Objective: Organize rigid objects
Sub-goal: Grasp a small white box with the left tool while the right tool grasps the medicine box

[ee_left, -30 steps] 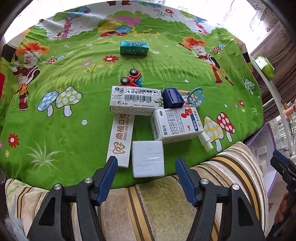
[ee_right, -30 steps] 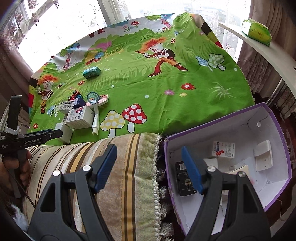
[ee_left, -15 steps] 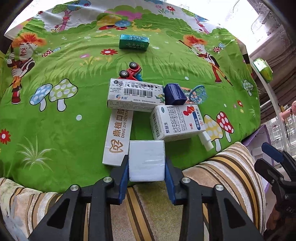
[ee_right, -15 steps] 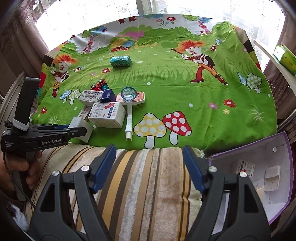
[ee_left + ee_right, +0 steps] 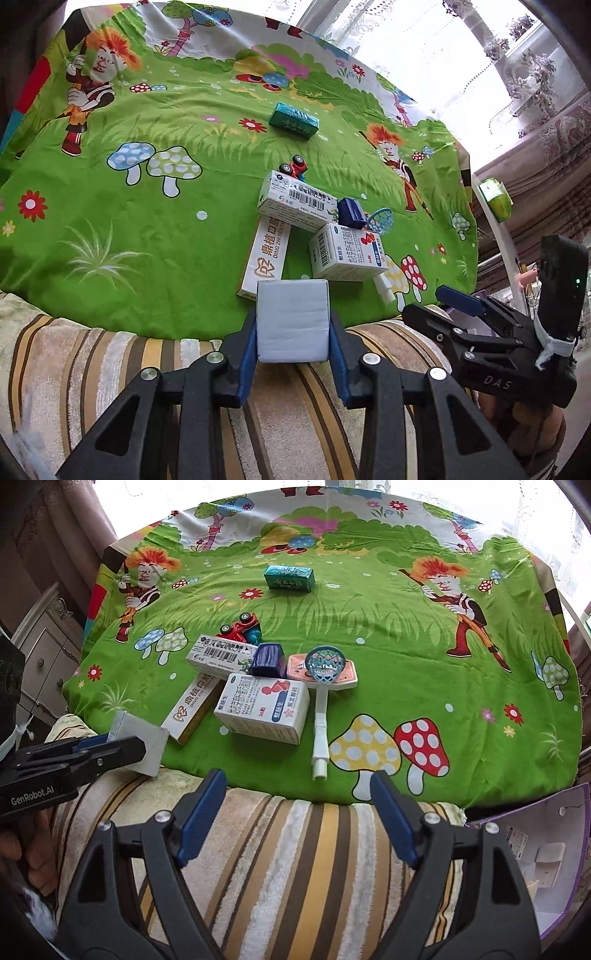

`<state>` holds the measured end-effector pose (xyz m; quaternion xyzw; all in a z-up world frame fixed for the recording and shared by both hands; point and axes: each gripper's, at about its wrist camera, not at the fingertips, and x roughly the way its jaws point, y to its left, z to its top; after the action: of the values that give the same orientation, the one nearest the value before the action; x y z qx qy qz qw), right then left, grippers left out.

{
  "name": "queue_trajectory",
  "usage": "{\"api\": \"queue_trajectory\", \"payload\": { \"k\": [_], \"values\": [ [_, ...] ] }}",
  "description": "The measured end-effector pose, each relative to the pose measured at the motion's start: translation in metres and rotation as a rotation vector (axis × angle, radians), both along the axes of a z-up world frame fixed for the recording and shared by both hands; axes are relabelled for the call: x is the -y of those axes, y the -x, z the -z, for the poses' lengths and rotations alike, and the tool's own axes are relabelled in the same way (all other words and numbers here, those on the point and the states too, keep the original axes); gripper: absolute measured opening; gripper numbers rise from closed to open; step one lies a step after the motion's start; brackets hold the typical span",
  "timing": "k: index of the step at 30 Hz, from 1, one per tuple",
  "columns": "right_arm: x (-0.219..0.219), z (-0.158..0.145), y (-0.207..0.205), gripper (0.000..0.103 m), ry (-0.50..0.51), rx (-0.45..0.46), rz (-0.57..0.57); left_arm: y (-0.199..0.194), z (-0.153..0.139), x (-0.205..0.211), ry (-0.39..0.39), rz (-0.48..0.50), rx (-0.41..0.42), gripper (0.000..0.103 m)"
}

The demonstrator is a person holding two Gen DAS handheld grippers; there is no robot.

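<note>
Clamping the plain white box [image 5: 292, 320] from both sides, the left gripper [image 5: 293, 347] has its blue pads pressed flat on the box's two side faces, its jaws drawn almost fully together around it. The box stands square between the jaws at the near edge of the green cartoon cloth [image 5: 147, 221], above the striped cushion [image 5: 110, 369]; whether it is lifted clear or only resting there cannot be told. The right gripper [image 5: 295, 816] has just been widening its jaws, which stand well apart with nothing between them. Ahead of those open jaws and a little to their left lies the red-and-blue medicine box [image 5: 263, 709], its long axis running across the jaw line, slightly skewed; this hand is probably the nearer one to it. Directly ahead, nearer the jaws, the white-handled toy net [image 5: 320, 734] points its handle back toward them. The purple-rimmed bin [image 5: 535, 853] sits off to the right of the right jaws, cut off by the frame, so its contents are hard to make out. The toy car [image 5: 242, 626] is half hidden behind the barcoded box [image 5: 221, 655].
</note>
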<state>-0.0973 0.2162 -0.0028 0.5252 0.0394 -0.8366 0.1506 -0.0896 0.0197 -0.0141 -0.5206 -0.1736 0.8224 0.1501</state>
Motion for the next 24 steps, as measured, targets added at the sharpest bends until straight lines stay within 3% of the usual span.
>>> {"api": "queue_trajectory", "payload": {
  "k": [9,24],
  "values": [
    [0.037,0.014,0.024,0.084,-0.046,0.033,-0.015,-0.014,0.002,0.031,-0.063,-0.073,-0.025,0.036],
    [0.058,0.029,0.054,0.084,-0.079,0.069,0.033,-0.016,0.004,0.033,-0.083,-0.070,-0.041,0.036]
  ]
}}
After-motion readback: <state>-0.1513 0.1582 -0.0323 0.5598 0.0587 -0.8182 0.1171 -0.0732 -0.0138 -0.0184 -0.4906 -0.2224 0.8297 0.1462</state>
